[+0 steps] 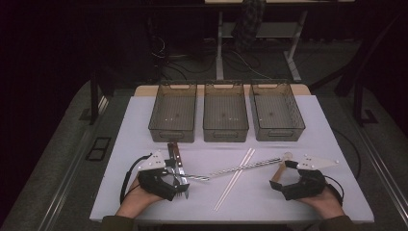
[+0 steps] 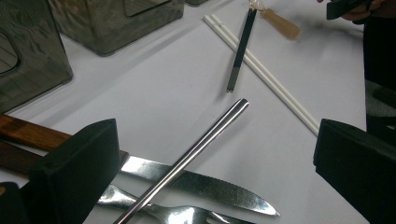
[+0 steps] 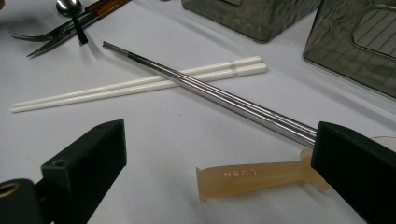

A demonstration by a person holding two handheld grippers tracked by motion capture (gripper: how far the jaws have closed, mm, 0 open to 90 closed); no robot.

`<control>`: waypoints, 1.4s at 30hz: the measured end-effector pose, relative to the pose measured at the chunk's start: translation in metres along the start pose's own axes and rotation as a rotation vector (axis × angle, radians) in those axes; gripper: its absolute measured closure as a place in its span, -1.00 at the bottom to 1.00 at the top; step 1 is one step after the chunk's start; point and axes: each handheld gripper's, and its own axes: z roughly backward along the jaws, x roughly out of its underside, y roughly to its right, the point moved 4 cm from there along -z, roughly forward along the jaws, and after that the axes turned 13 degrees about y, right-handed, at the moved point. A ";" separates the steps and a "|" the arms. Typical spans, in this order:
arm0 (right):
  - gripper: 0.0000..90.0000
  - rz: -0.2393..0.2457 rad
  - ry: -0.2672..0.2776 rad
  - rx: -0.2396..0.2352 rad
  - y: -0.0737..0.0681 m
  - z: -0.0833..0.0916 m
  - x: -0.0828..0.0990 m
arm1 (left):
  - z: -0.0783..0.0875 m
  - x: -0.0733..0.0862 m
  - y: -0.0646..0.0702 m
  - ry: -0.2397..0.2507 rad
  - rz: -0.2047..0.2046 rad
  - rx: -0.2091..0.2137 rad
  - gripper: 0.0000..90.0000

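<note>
Cutlery lies scattered on the bench (image 1: 337, 192): knife (image 2: 196, 183), fork (image 2: 168, 212) and steel chopstick (image 2: 187, 156) before the left tongs (image 1: 180, 185); silicone spoon (image 3: 254, 177) before the right tongs (image 1: 280, 179). Both tongs are released, holding nothing. Steel pieces look stiff, slippery, thin; handles offer the best grip. The spoon looks soft, light.

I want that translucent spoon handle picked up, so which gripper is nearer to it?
Right. The right gripper has the translucent spoon handle lying between its open jaws; the left gripper is across the table by the knife.
</note>
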 end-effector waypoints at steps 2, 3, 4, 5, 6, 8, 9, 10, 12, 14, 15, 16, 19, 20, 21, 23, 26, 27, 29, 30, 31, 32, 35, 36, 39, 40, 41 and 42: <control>-0.93 -0.001 -0.001 -0.001 0.000 0.000 0.000 | 0.000 0.000 0.000 -0.001 0.002 0.000 -1.00; -0.93 -0.001 -0.002 -0.003 0.000 0.000 0.000 | 0.000 0.000 0.000 -0.001 0.002 0.000 -1.00; -0.93 0.001 -0.003 -0.004 0.000 0.000 0.000 | 0.000 0.000 0.000 0.000 0.004 0.000 -1.00; -0.93 0.007 -0.008 -0.005 0.000 0.000 -0.001 | 0.000 0.000 0.000 0.001 0.006 0.000 -1.00; -0.93 0.009 -0.010 -0.006 0.000 0.001 -0.001 | -0.001 0.000 0.000 0.002 0.006 0.001 -1.00; -0.93 0.011 -0.012 -0.007 0.000 0.001 -0.002 | -0.001 0.000 0.000 0.000 0.008 0.000 -1.00; -0.93 0.009 -0.016 -0.016 0.001 0.001 -0.003 | 0.000 0.000 0.000 0.001 0.008 0.000 -1.00; -0.93 0.009 -0.016 -0.016 0.001 0.001 -0.003 | 0.000 0.000 0.000 0.003 0.009 -0.002 -1.00; -0.93 0.012 -0.026 -0.018 0.002 0.001 -0.004 | 0.001 -0.001 0.000 0.005 0.011 -0.002 -1.00; -0.93 0.012 -0.027 -0.020 0.002 0.001 -0.004 | 0.001 -0.001 0.000 0.005 0.007 -0.003 -1.00; -0.93 0.013 -0.032 -0.021 0.001 0.001 -0.005 | 0.001 -0.001 0.000 0.005 0.007 -0.002 -1.00; -0.93 0.017 -0.032 -0.024 0.001 0.001 -0.005 | 0.001 -0.001 0.000 0.005 0.006 -0.002 -1.00; -0.93 0.021 -0.038 -0.029 0.001 -0.002 -0.009 | 0.002 -0.001 0.001 0.004 0.005 0.001 -1.00; -0.93 0.021 -0.038 -0.029 0.001 -0.002 -0.009 | 0.001 -0.001 0.001 0.006 0.006 0.002 -1.00; -0.93 0.022 -0.041 -0.030 0.000 -0.002 -0.009 | 0.002 -0.001 0.001 0.007 0.006 0.004 -1.00; -0.93 0.024 -0.044 -0.031 0.000 -0.003 -0.010 | 0.002 -0.001 0.002 0.014 0.011 0.007 -1.00; -0.93 0.028 -0.049 -0.035 -0.001 -0.006 -0.012 | 0.003 -0.001 0.002 0.011 0.008 0.010 -1.00; -0.93 0.034 -0.050 -0.037 -0.001 -0.007 -0.013 | 0.003 -0.001 0.002 0.012 0.009 0.010 -1.00; -0.93 0.039 -0.055 -0.040 -0.002 -0.009 -0.013 | 0.002 -0.001 0.002 0.011 0.006 0.013 -1.00; -0.93 0.041 -0.058 -0.042 -0.002 -0.010 -0.014 | 0.001 0.000 0.003 0.009 0.008 0.014 -1.00; -0.93 0.040 -0.060 -0.051 -0.002 -0.013 -0.015 | 0.001 0.000 0.003 0.006 0.008 0.015 -1.00; -0.93 0.040 -0.060 -0.051 -0.002 -0.013 -0.015 | 0.000 0.000 0.002 0.004 0.006 0.015 -1.00; -0.83 0.048 -0.069 -0.068 -0.003 -0.019 -0.017 | 0.001 0.000 0.002 0.004 0.006 0.014 -1.00; -0.80 0.058 -0.068 -0.088 -0.006 -0.025 -0.019 | 0.001 0.000 0.003 0.002 0.005 0.014 -1.00; -0.80 0.069 -0.074 -0.109 -0.009 -0.031 -0.022 | 0.002 0.000 0.003 0.005 0.010 0.009 -1.00; -0.80 0.072 -0.080 -0.117 -0.010 -0.035 -0.023 | 0.002 0.000 0.002 0.009 0.008 0.008 -1.00; -0.80 0.079 -0.087 -0.124 -0.012 -0.038 -0.023 | 0.002 -0.001 0.002 0.010 0.008 0.008 -1.00; -0.80 0.082 -0.094 -0.131 -0.013 -0.041 -0.023 | 0.002 0.000 0.003 0.009 0.008 0.009 -1.00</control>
